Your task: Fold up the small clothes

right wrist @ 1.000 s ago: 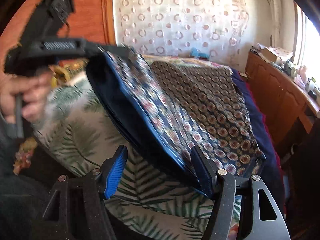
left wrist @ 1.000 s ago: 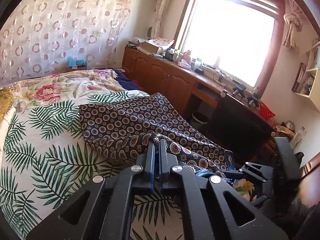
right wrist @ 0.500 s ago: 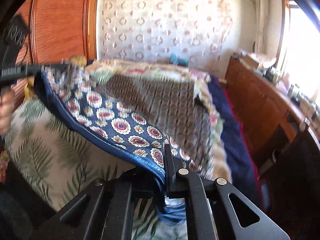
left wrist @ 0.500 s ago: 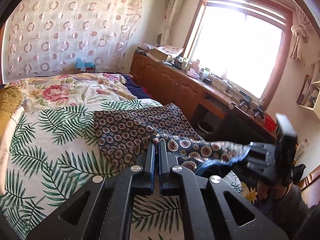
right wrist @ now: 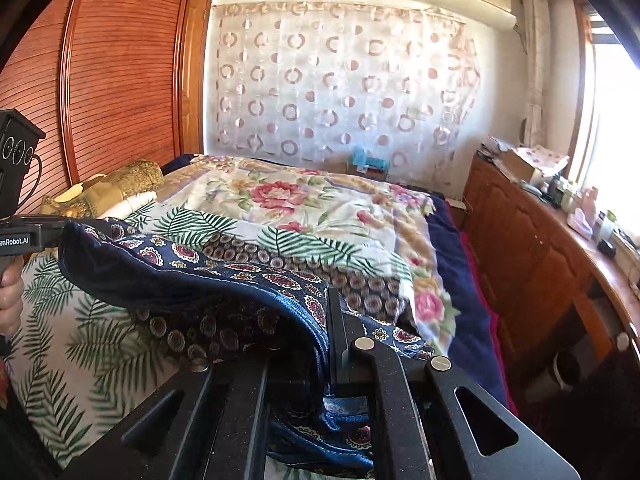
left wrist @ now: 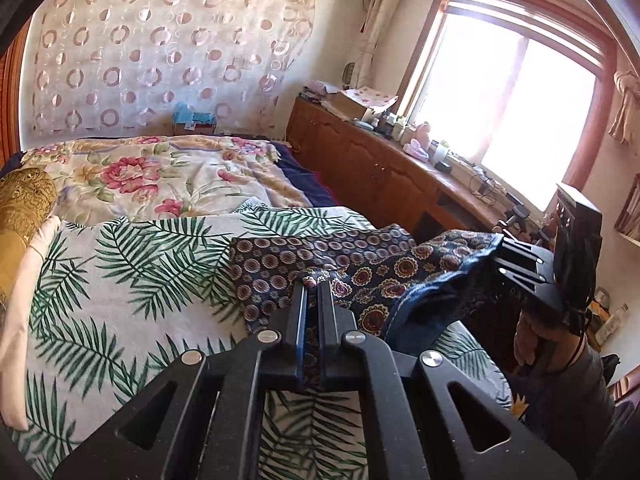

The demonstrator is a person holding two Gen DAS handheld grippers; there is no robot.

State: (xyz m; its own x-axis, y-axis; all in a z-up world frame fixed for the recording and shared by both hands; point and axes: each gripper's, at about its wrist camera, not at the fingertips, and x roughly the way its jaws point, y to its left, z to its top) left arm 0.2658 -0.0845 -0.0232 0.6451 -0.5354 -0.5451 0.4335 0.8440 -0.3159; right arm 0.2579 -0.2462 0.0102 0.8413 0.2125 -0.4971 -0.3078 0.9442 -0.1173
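Pillow [left wrist: 24,204]: gold, at the far left edge of the bed; well apart from the work, plays no part.
Bedspread [left wrist: 120,280]: green palm-leaf print, serves as the folding surface; the near part is bare, likely where the fold is meant to land.
Garment [left wrist: 372,276]: dark blue cloth with round medallion print. Its far part lies on the bedspread near the right side of the bed; its near edge is lifted off the bed and stretched between the 2 grippers.
Left gripper [left wrist: 312,286]: jaws have just eased open slightly, yet the gap stays narrow and patterned cloth sits pinched between the fingers. Reading: gripping 1 end of the lifted edge.
Right gripper [right wrist: 326,312]: jaws closed on the blue-piped hem, cloth draped over the left finger and bunched below it. In the left wrist view it [left wrist: 516,264] shows out to the right, clamping the other end.
Why held so: 2 grips on 1 edge keep the edge taut and level, so the cloth can be carried over as a straight fold line, not a crumple.
Step (judgement): early; edge raised, no fold laid yet.
Risk (judgement): the left pinch looks shallow; the corner could slip.
Cabinet [right wrist: 532,248]: wooden, along the window wall right of the bed; cluttered top, not involved.
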